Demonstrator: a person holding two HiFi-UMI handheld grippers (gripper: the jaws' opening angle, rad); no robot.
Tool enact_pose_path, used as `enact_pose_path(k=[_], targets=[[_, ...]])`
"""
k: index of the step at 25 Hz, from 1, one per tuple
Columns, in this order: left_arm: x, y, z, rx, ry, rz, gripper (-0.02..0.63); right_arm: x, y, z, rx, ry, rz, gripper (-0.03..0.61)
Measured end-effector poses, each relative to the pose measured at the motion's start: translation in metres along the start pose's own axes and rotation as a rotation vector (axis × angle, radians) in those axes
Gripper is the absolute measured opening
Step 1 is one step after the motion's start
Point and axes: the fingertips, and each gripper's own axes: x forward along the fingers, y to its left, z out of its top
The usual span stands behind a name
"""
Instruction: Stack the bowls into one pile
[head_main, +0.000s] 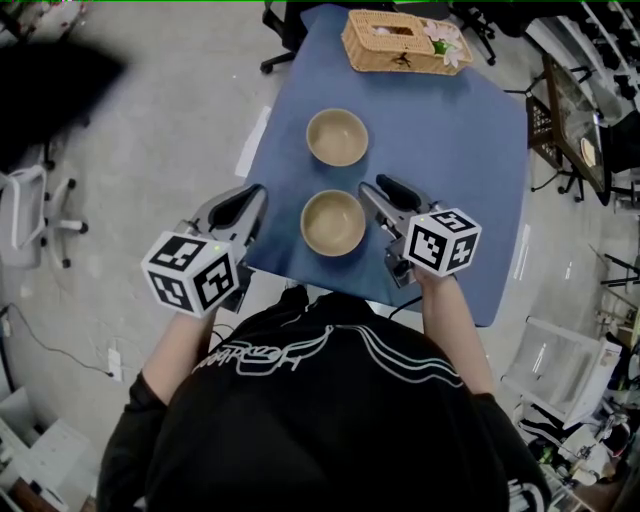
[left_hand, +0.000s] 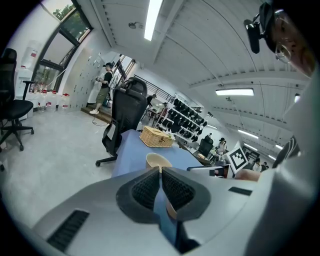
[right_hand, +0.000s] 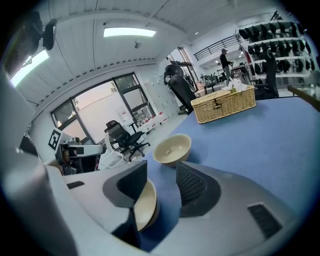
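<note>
Blue tabletop (head_main: 470, 150), wicker basket (head_main: 392, 42) at its far edge. Your right tool (head_main: 376, 186) has its jaws apart, gripping nothing, just right of the near bowl (head_main: 333, 222). Your left tool (head_main: 258, 192) is closed and empty at the tabletop's left edge. The far bowl (head_main: 337, 137) sits apart, unstacked.
</note>
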Motion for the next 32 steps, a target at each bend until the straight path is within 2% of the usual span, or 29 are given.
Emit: enact_pose_path(k=[9, 17, 32], targets=[[0.015, 0.002, 0.013, -0.017, 0.004, -0.032, 0.034, 0.008, -0.027, 0.025, 0.068, -0.009, -0.052, 0.189], [0.018, 0.006, 0.018, -0.023, -0.003, -0.040, 0.034, 0.025, -0.039, 0.032, 0.103, 0.002, -0.067, 0.189], [0.015, 0.028, 0.009, -0.048, 0.017, -0.001, 0.034, 0.068, -0.067, 0.034, 0.186, 0.031, -0.102, 0.187]])
